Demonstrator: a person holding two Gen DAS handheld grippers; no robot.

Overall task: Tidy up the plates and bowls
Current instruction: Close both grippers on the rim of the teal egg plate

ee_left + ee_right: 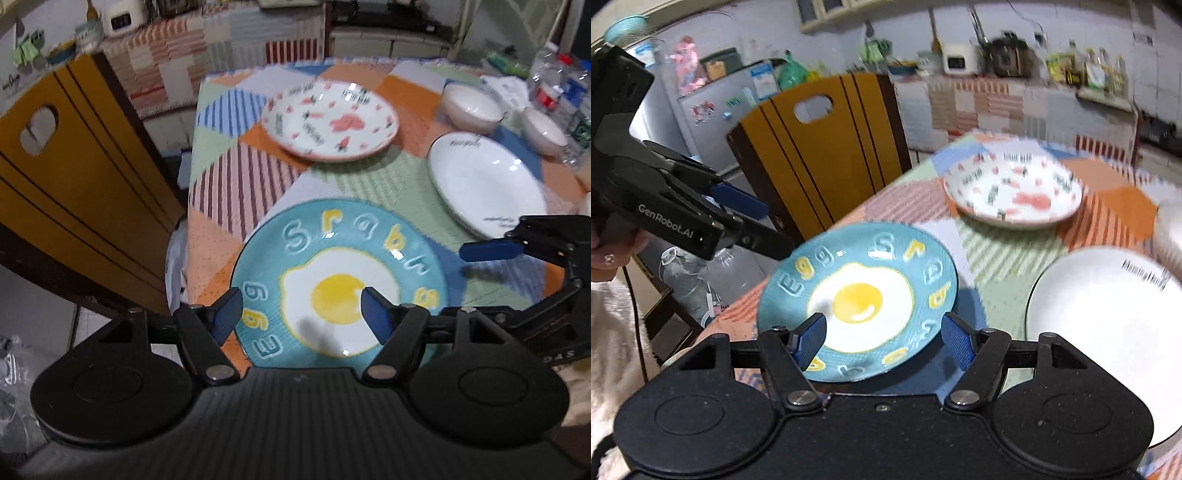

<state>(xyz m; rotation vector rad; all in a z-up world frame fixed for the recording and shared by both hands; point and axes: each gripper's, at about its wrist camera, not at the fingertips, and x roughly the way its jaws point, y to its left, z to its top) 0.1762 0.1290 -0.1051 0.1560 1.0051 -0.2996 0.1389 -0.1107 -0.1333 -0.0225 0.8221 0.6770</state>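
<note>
A teal plate with a fried-egg picture lies at the near left corner of the table; it also shows in the right wrist view. My left gripper is open and hovers over its near rim. My right gripper is open over the same plate from the right side; it shows in the left wrist view. A white plate with red carrot prints lies farther back. A plain white plate lies to the right. Two white bowls stand behind it.
The table has a patchwork cloth. A yellow chair back stands close to the table's left edge. Water bottles crowd the far right corner. A kitchen counter with appliances runs along the back wall.
</note>
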